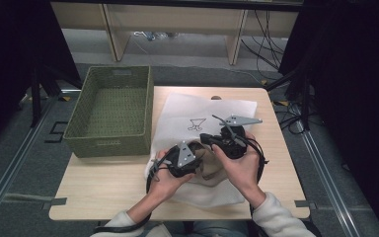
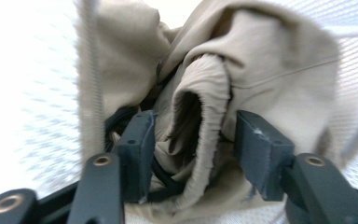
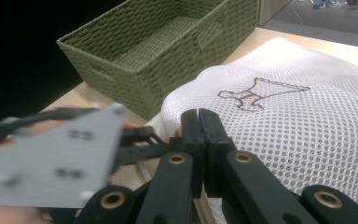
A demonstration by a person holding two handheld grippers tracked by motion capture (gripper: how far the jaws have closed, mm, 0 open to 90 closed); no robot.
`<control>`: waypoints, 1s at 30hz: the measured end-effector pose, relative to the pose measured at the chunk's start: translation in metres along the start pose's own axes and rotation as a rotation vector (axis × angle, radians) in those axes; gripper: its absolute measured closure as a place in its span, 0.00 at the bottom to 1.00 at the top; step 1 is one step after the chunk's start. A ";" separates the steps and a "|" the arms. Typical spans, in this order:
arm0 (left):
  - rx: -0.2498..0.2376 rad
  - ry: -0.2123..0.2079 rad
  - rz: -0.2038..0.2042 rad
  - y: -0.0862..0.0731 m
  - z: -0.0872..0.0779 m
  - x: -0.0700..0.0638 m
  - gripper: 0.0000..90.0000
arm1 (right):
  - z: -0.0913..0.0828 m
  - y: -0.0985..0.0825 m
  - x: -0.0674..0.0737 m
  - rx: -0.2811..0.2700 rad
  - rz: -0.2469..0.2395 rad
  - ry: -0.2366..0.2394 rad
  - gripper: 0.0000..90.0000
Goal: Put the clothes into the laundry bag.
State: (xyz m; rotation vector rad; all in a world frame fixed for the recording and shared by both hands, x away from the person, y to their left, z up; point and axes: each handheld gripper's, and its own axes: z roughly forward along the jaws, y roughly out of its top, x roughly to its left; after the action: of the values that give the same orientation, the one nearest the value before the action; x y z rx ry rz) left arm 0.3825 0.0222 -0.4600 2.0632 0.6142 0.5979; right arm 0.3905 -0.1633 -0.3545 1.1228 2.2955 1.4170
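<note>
The crumpled beige fabric garment with a ribbed cuff (image 2: 205, 107) is sitting inside the mouth of the white mesh laundry bag with a small brown line drawing (image 1: 202, 111), at the near end of the bag where both hands are meeting. It is lying bunched rather than folded, which suits being pushed into a soft pouch — the work in hand looks like stuffing the garment into the bag.

The left tool (image 2: 193, 140) is reaching into that opening with its jaws standing apart; the ribbed cuff is hanging between them, yet the pads are not pressing on it, so the cloth is lying loose there. Judging by this, the left tool is either letting the garment go deeper in the bag or getting ready to take a fresh hold.

The right tool (image 3: 200, 135) is closed, its two jaws meeting tightly at the edge of the mesh. It seems to be pinching the bag's rim to keep the mouth lifted and steady for the other hand, though the pinched cloth itself is hidden behind the jaws.

The bag is spreading flat across the light wooden worktop (image 1: 108, 187), its far end slack. Just beside it, at the left, the olive-green woven rectangular basket (image 1: 111, 108) is standing open and bare inside — likely the place for the filled bag.
</note>
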 end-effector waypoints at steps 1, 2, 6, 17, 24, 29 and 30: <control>-0.005 -0.009 -0.004 0.001 -0.005 0.000 0.51 | -0.001 0.000 0.000 0.007 0.007 -0.010 1.00; -0.024 -0.017 -0.019 0.002 -0.008 -0.001 0.50 | -0.001 -0.001 0.000 -0.001 0.012 -0.017 1.00; -0.034 -0.043 0.003 0.006 -0.024 -0.005 0.49 | -0.001 -0.001 -0.002 -0.004 0.006 -0.007 1.00; 0.029 -0.057 0.013 -0.001 -0.005 -0.002 0.53 | 0.002 -0.001 0.000 0.018 0.016 0.003 1.00; 0.077 -0.060 0.025 -0.001 0.010 -0.005 0.70 | 0.003 -0.002 0.000 0.025 0.019 0.008 1.00; 0.089 -0.066 0.007 -0.001 0.019 -0.008 0.85 | 0.003 -0.003 -0.001 0.023 0.013 0.002 1.00; 0.043 -0.059 -0.051 -0.002 0.023 -0.010 0.89 | 0.004 -0.003 -0.001 0.019 0.013 0.004 1.00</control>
State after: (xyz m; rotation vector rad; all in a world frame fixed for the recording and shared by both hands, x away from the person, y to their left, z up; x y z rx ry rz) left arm 0.3888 0.0029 -0.4748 2.0914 0.6483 0.4966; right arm 0.3922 -0.1623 -0.3590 1.1426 2.3134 1.4062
